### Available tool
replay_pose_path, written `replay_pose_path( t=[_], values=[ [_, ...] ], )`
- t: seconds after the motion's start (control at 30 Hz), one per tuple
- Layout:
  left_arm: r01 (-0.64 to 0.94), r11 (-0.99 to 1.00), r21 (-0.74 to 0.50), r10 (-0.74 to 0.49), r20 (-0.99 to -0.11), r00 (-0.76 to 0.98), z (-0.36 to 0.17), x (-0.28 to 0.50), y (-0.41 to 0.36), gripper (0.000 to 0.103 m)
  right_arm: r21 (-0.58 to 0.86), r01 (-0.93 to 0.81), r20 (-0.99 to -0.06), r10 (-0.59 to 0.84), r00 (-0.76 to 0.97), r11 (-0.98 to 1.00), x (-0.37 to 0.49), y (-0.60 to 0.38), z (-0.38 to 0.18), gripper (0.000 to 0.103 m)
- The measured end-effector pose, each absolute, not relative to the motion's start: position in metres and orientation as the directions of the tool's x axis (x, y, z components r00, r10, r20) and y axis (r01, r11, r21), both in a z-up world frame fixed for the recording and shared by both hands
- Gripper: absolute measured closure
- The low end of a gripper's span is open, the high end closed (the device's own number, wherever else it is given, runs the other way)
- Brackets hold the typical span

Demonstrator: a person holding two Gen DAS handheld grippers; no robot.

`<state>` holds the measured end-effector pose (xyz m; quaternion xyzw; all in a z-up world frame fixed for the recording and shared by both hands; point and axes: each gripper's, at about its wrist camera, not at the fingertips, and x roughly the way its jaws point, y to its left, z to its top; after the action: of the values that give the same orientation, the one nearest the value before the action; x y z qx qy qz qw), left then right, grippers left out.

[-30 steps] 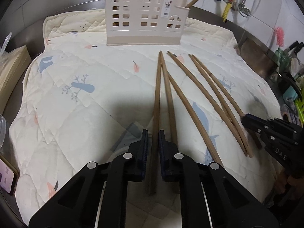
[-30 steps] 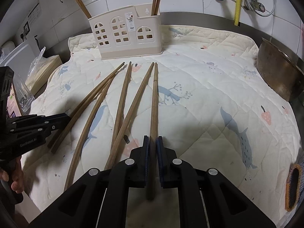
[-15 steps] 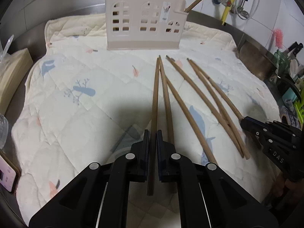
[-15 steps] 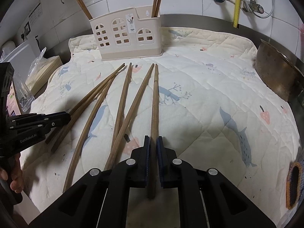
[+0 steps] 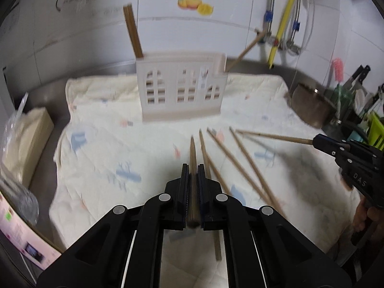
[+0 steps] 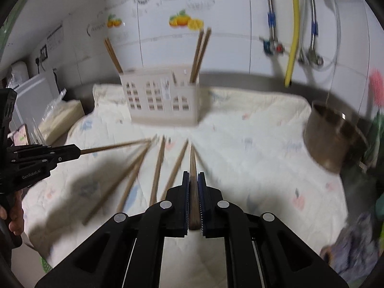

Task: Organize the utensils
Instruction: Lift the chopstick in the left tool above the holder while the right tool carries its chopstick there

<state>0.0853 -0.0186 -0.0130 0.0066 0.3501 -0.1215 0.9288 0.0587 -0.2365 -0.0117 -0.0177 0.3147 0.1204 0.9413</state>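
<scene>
Gripping now: both grippers, one wooden chopstick each, lifted off the quilt.
L gripper [image 5: 191,187]: fingers pressed tight on left-held chopstick [image 5: 192,151]; tip points fwd toward holder.
R gripper [image 6: 193,189]: pinching right-held chopstick [image 6: 192,160] same way; also seen from left cam at far right, its stick raised above the cloth, tip aimed left.
Loose chopsticks [image 5: 242,165]: four on quilted mat [image 5: 100,148], fanned betw. the two grippers, tips nearer the holder.
Chopstick holder [image 5: 181,88]: cream plastic w/ window cutouts, upright at back of mat; chopsticks already standing in both end compartments.
Metal bowl [image 6: 336,136]: right of mat, off the cloth.
Blur: both views smeared, fine detail unclear.
</scene>
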Motion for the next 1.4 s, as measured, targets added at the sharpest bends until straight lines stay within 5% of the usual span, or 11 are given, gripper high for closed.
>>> replay_pose_path(
  t=[0.53, 1.07, 1.4],
  values=[
    [0.298, 0.952, -0.070, -0.282, -0.578, 0.766, 0.063, 0.135, -0.012, 0.098, 0.050, -0.366, -0.532, 0.335, 0.778, 0.929, 0.119, -0.231, 0.070, 0.096],
    [0.256, 0.967, 0.017, -0.230, -0.379, 0.896, 0.189, 0.185, -0.010, 0.098, 0.001, -0.457, -0.468, 0.405, 0.785, 0.889, 0.165, -0.216, 0.171, 0.096],
    [0.181, 0.983, -0.035, -0.179, -0.415, 0.892, 0.161, 0.243, 0.005, 0.098, 0.001, -0.406, -0.504, 0.350, 0.789, 0.914, 0.213, -0.211, 0.162, 0.096]
  ],
)
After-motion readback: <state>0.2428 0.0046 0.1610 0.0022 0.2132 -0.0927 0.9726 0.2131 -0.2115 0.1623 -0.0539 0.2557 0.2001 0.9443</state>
